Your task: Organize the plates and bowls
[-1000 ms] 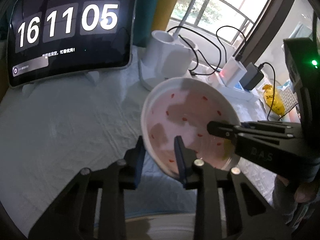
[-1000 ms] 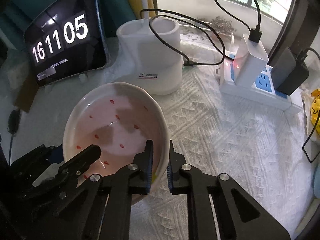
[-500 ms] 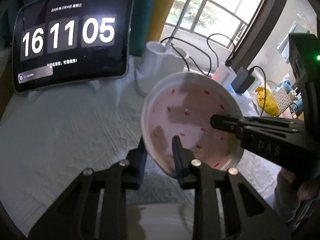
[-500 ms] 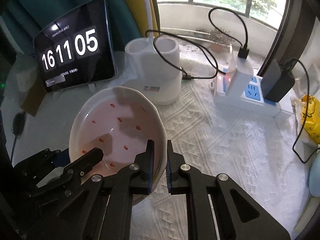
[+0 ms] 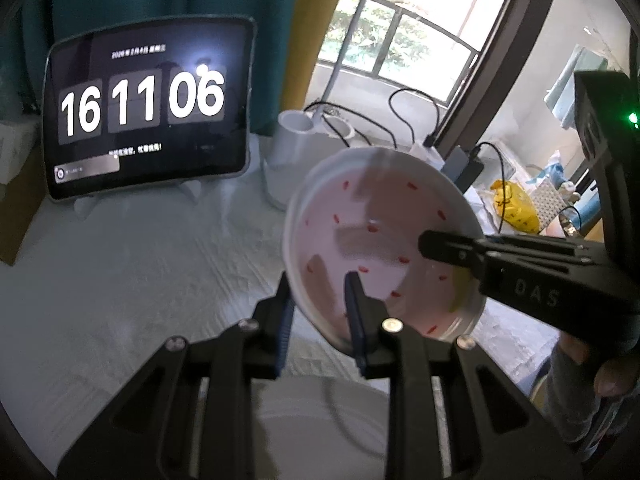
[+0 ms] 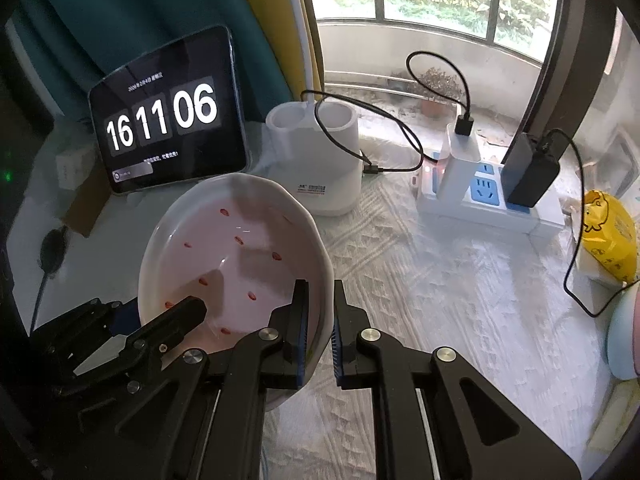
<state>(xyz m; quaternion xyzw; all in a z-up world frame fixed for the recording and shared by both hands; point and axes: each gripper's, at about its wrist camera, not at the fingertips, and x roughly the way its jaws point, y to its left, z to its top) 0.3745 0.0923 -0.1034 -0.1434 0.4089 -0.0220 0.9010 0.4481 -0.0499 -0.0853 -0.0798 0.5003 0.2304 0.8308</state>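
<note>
A white bowl point(image 5: 376, 236) with small red specks inside hangs above the white cloth, tilted toward the left wrist camera. My left gripper point(image 5: 319, 284) is shut on its near rim, one finger inside and one outside. In the right wrist view the same bowl point(image 6: 236, 256) is pinched at its right rim by my right gripper point(image 6: 319, 292), shut on the thin wall. Each gripper shows in the other's view: the right gripper point(image 5: 440, 252) reaches in from the right, the left gripper point(image 6: 188, 312) from the lower left. A pale blue and pink dish point(image 6: 624, 340) peeks in at the right edge.
A tablet point(image 6: 168, 124) showing a clock leans at the back left. Behind the bowl are a white twin-cup holder point(image 6: 320, 160), a power strip point(image 6: 484, 196) with chargers and cables, and a yellow bag point(image 6: 608, 236). A white rounded object point(image 5: 320, 420) lies under the left gripper.
Both grippers have risen with the bowl held between them, so it sits higher above the cloth and more of the window shows. The grips look unchanged.
</note>
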